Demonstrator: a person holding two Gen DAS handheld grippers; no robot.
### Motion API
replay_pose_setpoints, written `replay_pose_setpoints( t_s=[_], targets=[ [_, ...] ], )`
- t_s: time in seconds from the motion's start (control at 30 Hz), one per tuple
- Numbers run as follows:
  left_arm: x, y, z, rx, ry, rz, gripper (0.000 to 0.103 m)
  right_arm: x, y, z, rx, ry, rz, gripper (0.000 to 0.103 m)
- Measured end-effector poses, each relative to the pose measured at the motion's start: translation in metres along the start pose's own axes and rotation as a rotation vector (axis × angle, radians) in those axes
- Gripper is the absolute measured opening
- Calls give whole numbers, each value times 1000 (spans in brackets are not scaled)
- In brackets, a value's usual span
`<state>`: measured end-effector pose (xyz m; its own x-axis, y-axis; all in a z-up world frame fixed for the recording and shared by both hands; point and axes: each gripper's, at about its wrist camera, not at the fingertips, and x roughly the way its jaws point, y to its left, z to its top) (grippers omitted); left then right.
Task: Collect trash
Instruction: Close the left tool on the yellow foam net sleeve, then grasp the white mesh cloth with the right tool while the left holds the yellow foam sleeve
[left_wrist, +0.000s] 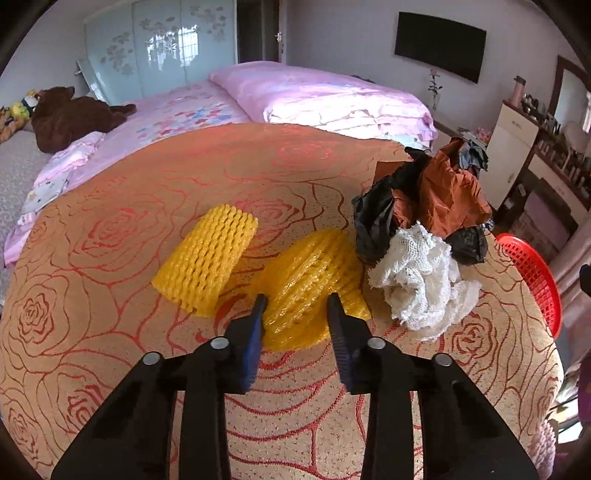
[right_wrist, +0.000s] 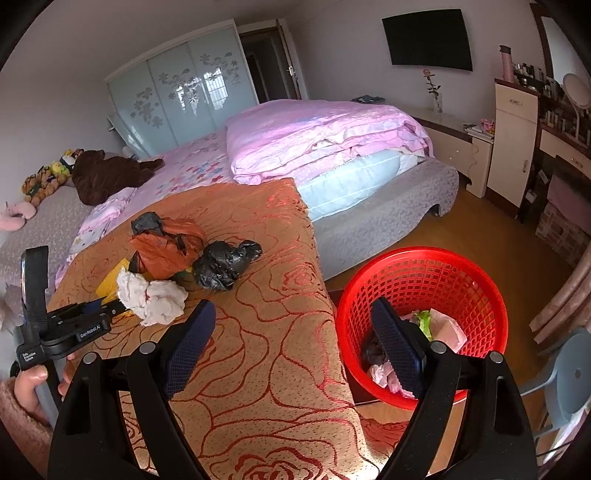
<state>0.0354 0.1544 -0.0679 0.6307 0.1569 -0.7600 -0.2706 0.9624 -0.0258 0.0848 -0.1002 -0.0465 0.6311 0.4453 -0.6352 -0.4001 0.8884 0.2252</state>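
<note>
My left gripper (left_wrist: 297, 301) is open, its jaws on either side of the near end of a yellow foam net (left_wrist: 314, 284) lying on the rose-patterned table (left_wrist: 147, 206). A second yellow foam net (left_wrist: 208, 260) lies to its left. A white foam net (left_wrist: 421, 280), an orange bag (left_wrist: 448, 188) and black bags (left_wrist: 373, 221) are piled at the right. My right gripper (right_wrist: 291, 319) is open and empty, held over the table edge beside the red basket (right_wrist: 421, 273), which holds pink and green trash. The left gripper (right_wrist: 92, 314) shows at the pile in the right wrist view.
A bed with a pink quilt (right_wrist: 317, 136) stands behind the table. A wooden floor (right_wrist: 480, 229) surrounds the basket. A blue chair (right_wrist: 565, 376) is at the right edge. Cabinets and a dresser (right_wrist: 517, 140) line the right wall.
</note>
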Motion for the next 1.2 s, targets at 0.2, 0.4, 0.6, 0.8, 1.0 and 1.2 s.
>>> replay_pose_setpoints(
  t_s=[0.2,0.4,0.6,0.8,1.0,1.2],
  targets=[
    [-13,11,-7,-54,-4,-1,26,3,10,-3,-26,10,12,83],
    [-25,14,-10,-78,-25,16,26,13,29,-9,-70,43,34,83],
    [-30,17,-11,-99,-37,12,26,27,59,-10,-132,68,78,83],
    [-33,26,-12,-133,-45,9,26,51,88,-6,-171,114,136,83],
    [-35,28,-12,-151,-47,8,26,71,112,3,-208,142,165,83],
    [-34,28,-12,-155,-47,14,26,86,134,5,-264,149,167,83]
  ],
)
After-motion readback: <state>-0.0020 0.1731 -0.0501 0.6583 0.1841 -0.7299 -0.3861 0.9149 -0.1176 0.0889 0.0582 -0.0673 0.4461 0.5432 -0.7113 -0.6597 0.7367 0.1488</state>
